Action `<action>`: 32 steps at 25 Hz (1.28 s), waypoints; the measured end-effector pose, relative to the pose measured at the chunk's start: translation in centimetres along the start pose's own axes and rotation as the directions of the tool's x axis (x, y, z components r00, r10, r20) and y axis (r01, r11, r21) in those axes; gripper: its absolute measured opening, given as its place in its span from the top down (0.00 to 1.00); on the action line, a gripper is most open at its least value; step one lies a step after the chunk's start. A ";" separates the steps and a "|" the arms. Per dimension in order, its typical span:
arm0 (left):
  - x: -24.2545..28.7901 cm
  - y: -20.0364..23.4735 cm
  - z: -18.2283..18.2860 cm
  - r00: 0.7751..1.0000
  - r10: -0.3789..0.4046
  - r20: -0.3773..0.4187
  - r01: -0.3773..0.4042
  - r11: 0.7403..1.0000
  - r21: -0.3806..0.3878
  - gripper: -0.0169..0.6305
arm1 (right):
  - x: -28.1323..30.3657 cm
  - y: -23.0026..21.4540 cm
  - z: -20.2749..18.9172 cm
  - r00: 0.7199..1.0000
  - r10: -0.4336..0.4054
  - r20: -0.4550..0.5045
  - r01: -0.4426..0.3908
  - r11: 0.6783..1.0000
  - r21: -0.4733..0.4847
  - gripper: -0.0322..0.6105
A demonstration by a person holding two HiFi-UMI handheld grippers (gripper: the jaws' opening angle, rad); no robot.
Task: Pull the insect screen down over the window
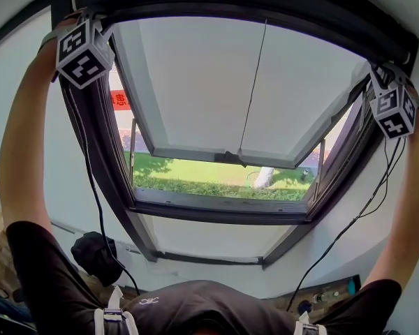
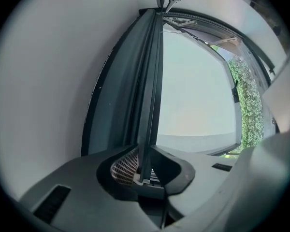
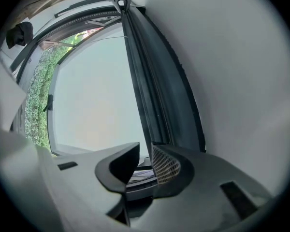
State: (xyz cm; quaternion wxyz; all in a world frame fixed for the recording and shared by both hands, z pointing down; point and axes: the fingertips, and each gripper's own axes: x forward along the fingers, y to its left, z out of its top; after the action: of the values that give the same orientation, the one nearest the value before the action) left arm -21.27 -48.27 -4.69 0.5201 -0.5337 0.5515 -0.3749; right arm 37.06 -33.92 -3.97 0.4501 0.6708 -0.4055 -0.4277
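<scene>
While both of the person's arms reach up to the top of the window frame (image 1: 112, 166), each gripper sits at one upper corner of that frame: the left gripper (image 1: 80, 30) at its left corner, the right gripper (image 1: 387, 82) at its right corner. Running along the frame's top edge between them is the dark insect screen bar (image 1: 265, 7), lying high against the frame's head. In the left gripper view the left gripper (image 2: 144, 166) has its jaws closed on that thin bar (image 2: 147, 105), whose pale end cap shows between the pads. In the right gripper view the right gripper (image 3: 145, 153) has its jaws apart with nothing between them, and the bar (image 3: 145, 81) ends just beside the inner edge of its meshed jaw. Inside the frame, a white-edged sash (image 1: 195, 152) hangs tilted, with grass (image 1: 216, 176) showing beneath it. A black cable (image 1: 91, 180) trails from the left gripper down past the frame's left side
</scene>
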 end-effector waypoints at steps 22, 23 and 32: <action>1.3 -1.4 0.0 0.995 -0.078 -0.062 0.084 0.990 0.110 0.91 | 2.7 -1.5 -3.2 0.998 0.010 -0.065 -0.015 0.996 -0.083 0.84; 1.4 -1.4 0.0 0.995 -0.077 -0.066 0.084 0.990 0.112 0.91 | 2.8 -1.8 -3.5 0.997 0.007 -0.072 -0.014 0.996 -0.084 0.84; 1.3 -1.5 -0.1 0.994 -0.081 -0.079 0.089 0.991 0.098 0.91 | 5.2 -1.7 -5.2 0.987 0.050 -0.155 -0.074 0.985 -0.155 0.89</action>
State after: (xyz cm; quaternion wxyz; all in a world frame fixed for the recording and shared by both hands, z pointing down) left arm -20.90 -49.79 -3.43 0.5090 -0.5151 0.5277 -0.4440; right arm 43.81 -36.93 -5.50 0.5450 0.6501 -0.3553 -0.3926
